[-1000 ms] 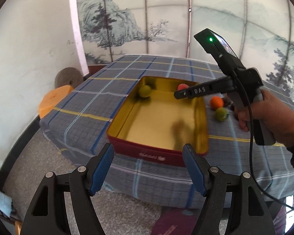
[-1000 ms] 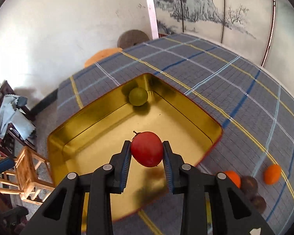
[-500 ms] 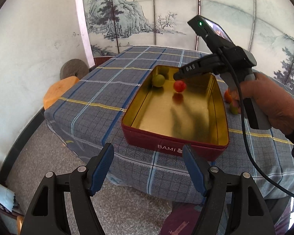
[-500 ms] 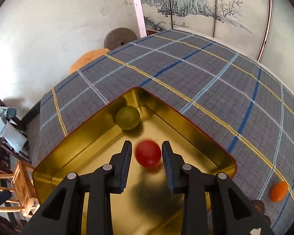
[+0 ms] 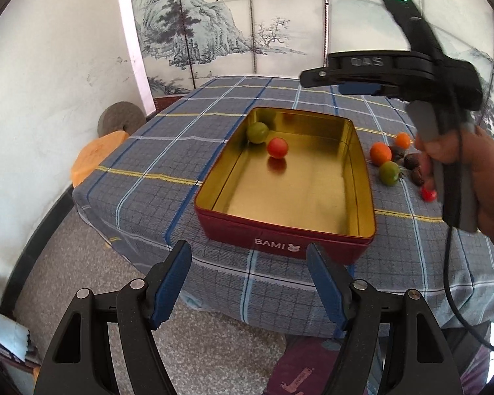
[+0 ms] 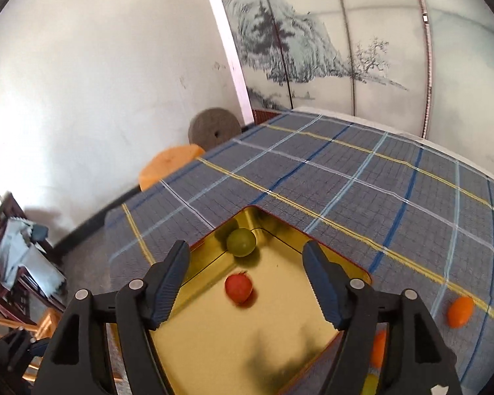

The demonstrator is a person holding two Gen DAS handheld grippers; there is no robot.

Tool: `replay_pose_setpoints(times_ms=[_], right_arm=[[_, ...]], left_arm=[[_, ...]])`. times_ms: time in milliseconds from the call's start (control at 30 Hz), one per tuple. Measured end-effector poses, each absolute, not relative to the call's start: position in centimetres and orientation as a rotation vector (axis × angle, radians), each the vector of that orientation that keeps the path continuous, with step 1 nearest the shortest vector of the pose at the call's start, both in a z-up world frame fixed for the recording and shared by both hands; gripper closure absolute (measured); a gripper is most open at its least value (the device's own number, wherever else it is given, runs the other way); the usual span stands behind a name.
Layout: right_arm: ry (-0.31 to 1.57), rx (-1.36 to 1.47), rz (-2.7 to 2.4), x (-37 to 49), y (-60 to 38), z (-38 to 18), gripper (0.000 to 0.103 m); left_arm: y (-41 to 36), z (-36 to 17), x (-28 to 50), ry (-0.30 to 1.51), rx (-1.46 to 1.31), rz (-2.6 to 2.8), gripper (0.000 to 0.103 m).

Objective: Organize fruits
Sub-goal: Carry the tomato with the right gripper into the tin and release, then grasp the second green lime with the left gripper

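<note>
Red tomato lying in the gold tin, right gripper opening above it

The right gripper is hanging over the tin with its jaws opening and nothing pressed between them; the red tomato is sitting loose on the gold floor below, at 6 o'clock from the green fruit in the far corner. The left gripper is standing about half open and empty, near the tin's front wall. At 3 o'clock from the tin, on the checked cloth, two orange fruits, one green fruit, some dark ones and a small red one are lying close together.
</note>
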State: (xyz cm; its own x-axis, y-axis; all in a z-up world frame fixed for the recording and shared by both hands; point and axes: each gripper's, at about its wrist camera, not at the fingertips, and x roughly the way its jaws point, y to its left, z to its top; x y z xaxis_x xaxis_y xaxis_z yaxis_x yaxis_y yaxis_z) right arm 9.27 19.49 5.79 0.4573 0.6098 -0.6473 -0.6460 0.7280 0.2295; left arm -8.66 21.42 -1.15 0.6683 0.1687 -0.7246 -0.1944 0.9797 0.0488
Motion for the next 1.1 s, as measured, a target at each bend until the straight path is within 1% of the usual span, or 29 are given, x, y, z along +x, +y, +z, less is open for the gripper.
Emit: replay_pose_setpoints(times_ms=[100,167,233,300,533,733,900,1100], right_arm=[[0.753,-0.007,0.768,7.6,16.8,6.0,0.035],[0.739,0.003,0.750,6.3,14.7,6.0,0.032],[0.721,0.004,0.713,4.9,12.2,5.7,0.023],[0.708,0.004,0.655,3.4,8.8,5.2,0.021],[0.765,-0.014,0.380,0.7,-3.1,1.9,0.021],[0.813,-0.002,0.159,0.8,-12.1,-0.2,0.021],[0.821,0.081,0.129,0.9,-15.7,-1.6,0.021],[0.803,0.054,0.192,1.0,-15.1,-1.7,0.020]], left_arm=[[20.7,-0.9,-8.8,0.810,-0.014,0.194,0.030],[20.2,-0.8,-8.7,0.808,-0.004,0.183,0.030],[19.7,-0.6,-8.7,0.808,0.005,0.172,0.030],[19.0,-0.5,-8.7,0.806,0.021,0.159,0.030],[15.7,-0.3,-8.4,0.808,0.088,0.074,0.030],[11.7,0.1,-6.6,0.828,0.148,-0.183,0.030],[8.8,-0.3,-2.7,0.874,0.189,-0.331,0.030],[6.3,-0.8,3.4,0.933,0.251,-0.389,0.030]])
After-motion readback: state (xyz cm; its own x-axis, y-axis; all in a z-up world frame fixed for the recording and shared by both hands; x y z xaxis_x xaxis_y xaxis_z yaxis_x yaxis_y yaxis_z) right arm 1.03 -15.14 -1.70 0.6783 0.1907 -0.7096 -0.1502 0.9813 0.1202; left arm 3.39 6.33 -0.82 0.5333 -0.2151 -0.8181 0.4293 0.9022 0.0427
